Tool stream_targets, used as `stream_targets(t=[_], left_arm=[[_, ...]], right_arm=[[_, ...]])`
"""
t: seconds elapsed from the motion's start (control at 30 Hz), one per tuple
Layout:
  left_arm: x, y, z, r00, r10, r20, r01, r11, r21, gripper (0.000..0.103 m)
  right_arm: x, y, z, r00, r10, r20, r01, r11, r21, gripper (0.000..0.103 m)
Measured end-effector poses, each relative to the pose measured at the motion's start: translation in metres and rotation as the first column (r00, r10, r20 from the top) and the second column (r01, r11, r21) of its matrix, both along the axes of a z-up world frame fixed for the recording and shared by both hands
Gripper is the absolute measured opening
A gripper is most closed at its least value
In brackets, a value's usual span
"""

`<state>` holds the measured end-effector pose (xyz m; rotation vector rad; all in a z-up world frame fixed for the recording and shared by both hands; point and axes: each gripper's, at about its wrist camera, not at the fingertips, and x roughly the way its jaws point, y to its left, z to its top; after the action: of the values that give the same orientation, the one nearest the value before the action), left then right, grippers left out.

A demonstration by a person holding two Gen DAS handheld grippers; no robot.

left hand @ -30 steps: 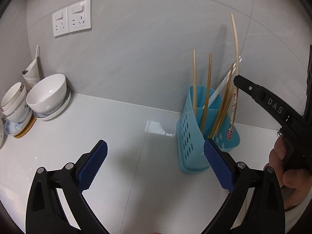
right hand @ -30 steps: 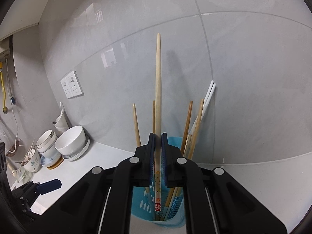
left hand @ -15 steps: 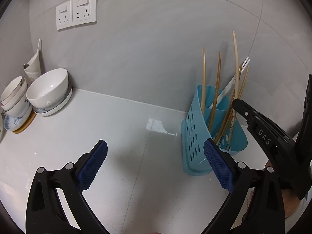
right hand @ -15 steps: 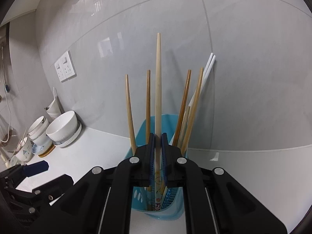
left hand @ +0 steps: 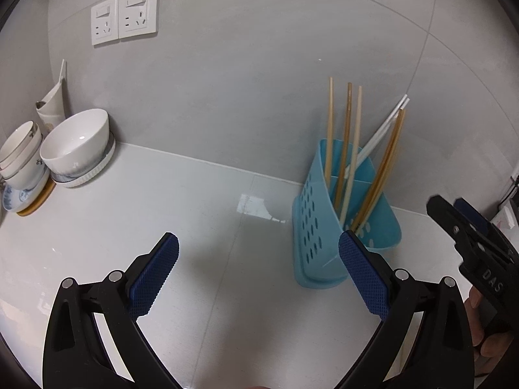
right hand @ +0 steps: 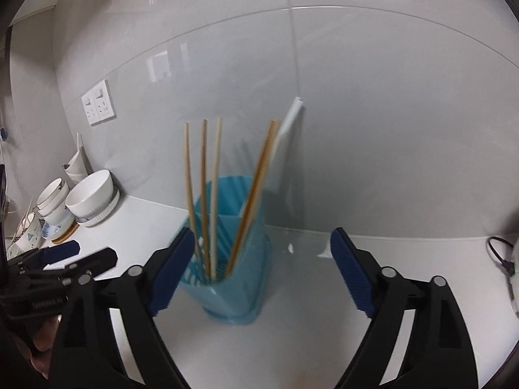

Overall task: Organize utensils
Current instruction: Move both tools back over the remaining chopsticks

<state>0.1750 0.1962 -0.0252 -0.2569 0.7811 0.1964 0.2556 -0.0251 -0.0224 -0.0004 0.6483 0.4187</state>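
Observation:
A light blue perforated utensil holder (left hand: 324, 227) (right hand: 240, 291) stands on the white counter by the grey wall, with several wooden chopsticks (right hand: 202, 194) and a white pair (right hand: 290, 116) upright in it. A pale chopstick (left hand: 353, 149) (right hand: 215, 194) stands among them, free of any pad. My right gripper (right hand: 262, 243) is just in front of the holder; its jaws are opening wide and nothing is pressed between them. It also shows at the right edge of the left wrist view (left hand: 460, 223). My left gripper (left hand: 258, 246) hangs open and empty over the counter, left of the holder.
Stacked white bowls (left hand: 78, 142) (right hand: 90, 197) and cups sit at the far left against the wall. Wall sockets (left hand: 125, 13) are above them. A black cable (right hand: 502, 256) lies at the right end of the counter (left hand: 194, 214).
My right gripper let go of the pale chopstick, opened wide and drew back from the holder. The chopstick now stands in the holder. The left gripper stayed put.

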Motion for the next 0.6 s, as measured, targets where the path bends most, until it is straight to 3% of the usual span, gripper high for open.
stream_targets(t=[0.13, 0.37, 0.6], left_arm=[[-0.001, -0.013, -0.001, 0.999, -0.033, -0.014, 0.033, 0.999, -0.02, 0.097], [-0.01, -0.045, -0.01, 0.991, -0.11, -0.07, 0.107, 0.993, -0.046, 0.097], [-0.024, -0.092, -0.031, 0.968, -0.198, -0.157, 0.19, 0.98, -0.063, 0.097]], right_arm=[[-0.012, -0.029, -0.003, 0.999, -0.047, -0.013, 0.046, 0.998, -0.052, 0.094], [-0.037, -0.089, -0.023, 0.984, -0.143, -0.109, 0.128, 0.982, -0.137, 0.095], [-0.069, -0.14, -0.047, 0.956, -0.227, -0.183, 0.185, 0.957, -0.221, 0.095]])
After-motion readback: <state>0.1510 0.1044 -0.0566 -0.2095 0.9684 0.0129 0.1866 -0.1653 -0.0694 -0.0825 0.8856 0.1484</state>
